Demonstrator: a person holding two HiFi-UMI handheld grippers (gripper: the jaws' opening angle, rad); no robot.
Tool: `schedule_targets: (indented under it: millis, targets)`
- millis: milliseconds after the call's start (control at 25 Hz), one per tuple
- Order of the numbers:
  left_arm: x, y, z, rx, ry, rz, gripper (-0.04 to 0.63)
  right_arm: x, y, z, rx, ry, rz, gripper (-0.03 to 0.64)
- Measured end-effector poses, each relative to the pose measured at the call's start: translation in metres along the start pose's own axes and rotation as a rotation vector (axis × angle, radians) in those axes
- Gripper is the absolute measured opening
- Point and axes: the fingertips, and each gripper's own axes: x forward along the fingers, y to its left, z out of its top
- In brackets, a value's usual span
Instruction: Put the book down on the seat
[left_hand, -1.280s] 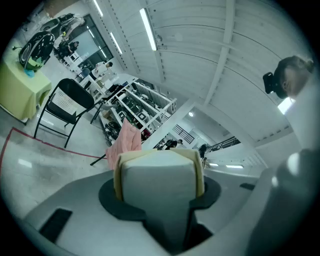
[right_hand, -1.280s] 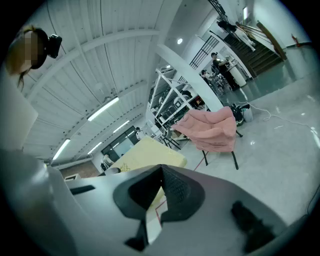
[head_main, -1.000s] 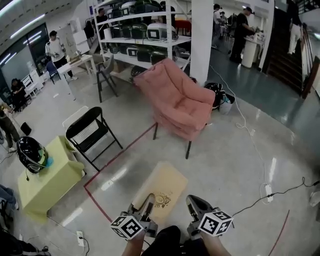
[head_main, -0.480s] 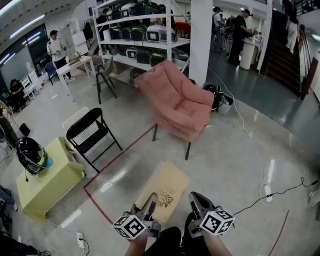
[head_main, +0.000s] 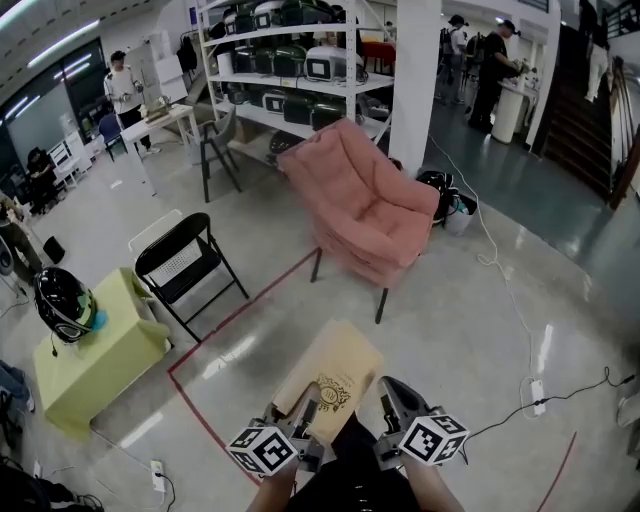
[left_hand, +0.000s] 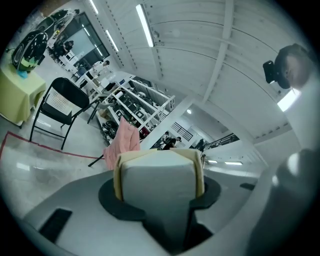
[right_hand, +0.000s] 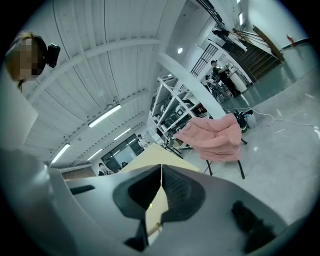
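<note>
Head view, steeply down: taking in a wide hall first, with a glossy grey floor (head_main: 480, 330) throwing back the ceiling lights, so probably slick underfoot, and trailing loose cables (head_main: 492, 258) on the right. Passing over a tall shelving rack (head_main: 290, 70) and a white pillar (head_main: 415, 80) at the far side, with people standing well beyond.

Facing the pink armchair (head_main: 375, 215), set past a red tape line (head_main: 240, 315) and well apart from both grippers. Judging its padded seat (head_main: 392, 228) as the target: soft and sloping backward, so likely to let a book settle toward the backrest.

Leaving aside, off to the left, a yellow-green table (head_main: 100, 365) bearing a helmet (head_main: 62, 305), and a black folding chair (head_main: 180, 262) just beside it.

Carrying the book (head_main: 330, 368) low and roughly flat out in front, far edge aimed at the armchair, probably for laying it cover-up on the cushion.

Sharing the load between two hands. Clamping the whole thickness with the left gripper (head_main: 297, 415), pages and tan covers alike. Pinching the right gripper (head_main: 393, 398) almost fully together on a thin tan edge, seemingly the cover alone.

Judging the approach as the step in hand, with the set-down not yet begun.
</note>
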Motion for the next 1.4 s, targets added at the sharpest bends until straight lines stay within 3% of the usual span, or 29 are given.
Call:
schedule_targets:
  millis: [800, 1400]
  targets:
    - [0.174, 0.062, 0.071, -0.017, 0.011, 0.03, 0.219, 0.161, -0.08, 0.089, 0.038, 0.021, 0.006, 0.014]
    - [0.264, 0.091, 0.101, -0.033, 0.029, 0.031, 0.219, 0.241, -0.12, 0.125, 0.062, 0.044, 0.012, 0.012]
